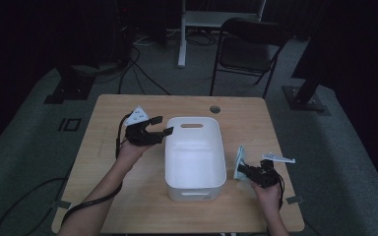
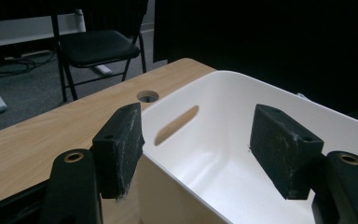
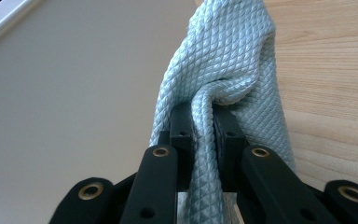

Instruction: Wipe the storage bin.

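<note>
A white plastic bin (image 1: 195, 184) with handle slots stands in the middle of the wooden table (image 1: 108, 162). It looks bare inside. My left gripper (image 1: 162, 125) hovers at the bin's back left rim, open, with nothing between its pads. In the left gripper view its jaws (image 2: 198, 144) straddle the bin's rim (image 2: 261, 88). My right gripper (image 1: 242, 170) is to the right of the bin, shut on a pale blue quilted cloth (image 1: 238, 161) that stands up from it. In the right gripper view the cloth (image 3: 228, 56) is pinched between the jaws (image 3: 204, 126), with the bin's outer wall (image 3: 65, 102) alongside.
A round cable hole (image 1: 215, 108) is in the table behind the bin. A black folding chair (image 1: 248, 49) and a white desk leg (image 1: 182, 34) stand on the floor beyond. Cables trail from both grippers. Bare tabletop (image 1: 103, 201) lies left of the bin.
</note>
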`<act>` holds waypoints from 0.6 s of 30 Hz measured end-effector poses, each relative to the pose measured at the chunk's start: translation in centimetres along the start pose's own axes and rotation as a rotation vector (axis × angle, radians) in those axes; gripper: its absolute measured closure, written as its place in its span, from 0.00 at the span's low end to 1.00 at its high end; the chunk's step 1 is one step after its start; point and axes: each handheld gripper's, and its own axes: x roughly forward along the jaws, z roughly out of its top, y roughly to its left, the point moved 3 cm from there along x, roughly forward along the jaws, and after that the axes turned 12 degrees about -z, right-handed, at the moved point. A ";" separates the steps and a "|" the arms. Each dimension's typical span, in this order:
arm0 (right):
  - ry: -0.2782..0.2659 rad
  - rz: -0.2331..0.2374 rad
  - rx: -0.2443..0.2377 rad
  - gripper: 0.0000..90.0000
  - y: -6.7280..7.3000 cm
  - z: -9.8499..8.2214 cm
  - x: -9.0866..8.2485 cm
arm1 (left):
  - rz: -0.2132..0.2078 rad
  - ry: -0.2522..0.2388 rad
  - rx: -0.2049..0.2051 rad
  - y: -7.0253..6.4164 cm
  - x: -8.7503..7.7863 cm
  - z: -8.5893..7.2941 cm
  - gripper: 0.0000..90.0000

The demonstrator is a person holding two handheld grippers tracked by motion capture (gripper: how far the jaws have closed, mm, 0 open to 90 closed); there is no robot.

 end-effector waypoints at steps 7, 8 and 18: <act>0.004 0.003 0.001 0.90 0.0 -0.1 0.1 | -0.018 0.010 -0.005 2.2 1.6 0.3 0.40; 0.005 0.003 -0.001 0.90 0.0 -0.1 0.1 | -0.016 0.012 -0.002 2.5 1.9 0.4 0.40; 0.010 0.007 0.005 0.90 -0.2 -0.4 0.0 | -0.032 0.047 -0.013 5.2 4.1 0.0 0.45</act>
